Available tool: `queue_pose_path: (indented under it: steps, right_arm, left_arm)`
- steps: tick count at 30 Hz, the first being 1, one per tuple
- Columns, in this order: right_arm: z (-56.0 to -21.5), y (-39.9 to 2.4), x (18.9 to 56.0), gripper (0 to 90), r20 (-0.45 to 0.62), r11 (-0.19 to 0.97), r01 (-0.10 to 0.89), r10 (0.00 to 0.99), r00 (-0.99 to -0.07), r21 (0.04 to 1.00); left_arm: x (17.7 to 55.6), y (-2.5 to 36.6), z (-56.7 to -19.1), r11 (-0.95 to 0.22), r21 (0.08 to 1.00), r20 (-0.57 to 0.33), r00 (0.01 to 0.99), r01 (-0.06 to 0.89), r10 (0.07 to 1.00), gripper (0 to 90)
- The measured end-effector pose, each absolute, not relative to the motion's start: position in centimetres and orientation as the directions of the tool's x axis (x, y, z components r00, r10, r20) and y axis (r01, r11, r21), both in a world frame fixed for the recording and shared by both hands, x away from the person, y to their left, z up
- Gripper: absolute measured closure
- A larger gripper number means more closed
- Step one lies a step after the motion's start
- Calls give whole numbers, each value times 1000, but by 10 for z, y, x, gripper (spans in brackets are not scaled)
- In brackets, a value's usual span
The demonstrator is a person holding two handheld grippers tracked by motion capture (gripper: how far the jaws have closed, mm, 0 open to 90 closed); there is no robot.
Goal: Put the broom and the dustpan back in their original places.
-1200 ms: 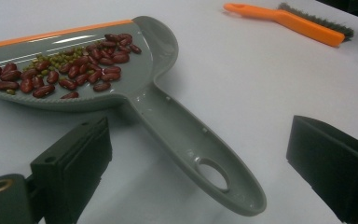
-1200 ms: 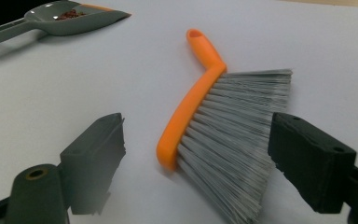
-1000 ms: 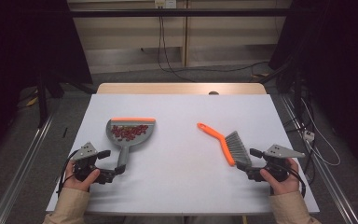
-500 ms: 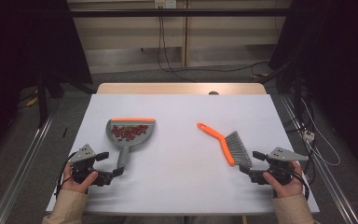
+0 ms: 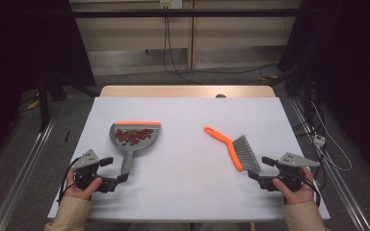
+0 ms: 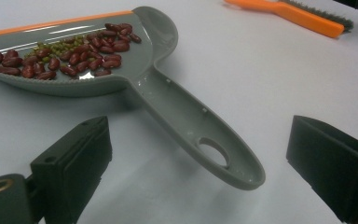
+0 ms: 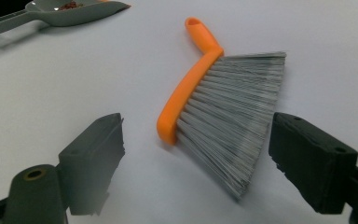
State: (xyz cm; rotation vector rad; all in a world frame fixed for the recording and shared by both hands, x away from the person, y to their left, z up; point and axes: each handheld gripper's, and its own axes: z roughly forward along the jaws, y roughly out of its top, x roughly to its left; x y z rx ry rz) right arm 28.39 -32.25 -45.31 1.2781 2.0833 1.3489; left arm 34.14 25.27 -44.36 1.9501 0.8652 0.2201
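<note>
With both jaws wide and empty, centre your left gripper (image 5: 110, 174) squarely on the dustpan (image 6: 135, 74) handle, keeping its beans (image 6: 65, 58) level.

Counter (image 5: 188, 120): plain white top, tan wood far edge. Dustpan (image 5: 134, 139): grey, orange lip; holds dark red beans (image 6: 70, 58) plus a few small green ones. Brush (image 5: 233, 148): orange handle, grey bristles. Fingers (image 6: 72, 168): black. Sleeves (image 5: 67, 216): beige.
</note>
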Motion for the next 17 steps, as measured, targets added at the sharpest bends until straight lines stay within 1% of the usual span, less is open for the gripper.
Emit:
queue_pose_path:
  steps: [17]
  right_arm:
    - [-454,-320,286,176,164,153,499,828,-536,853]
  left_arm:
    - [343,250,-444,-297,827,-191,735,478,650,67]
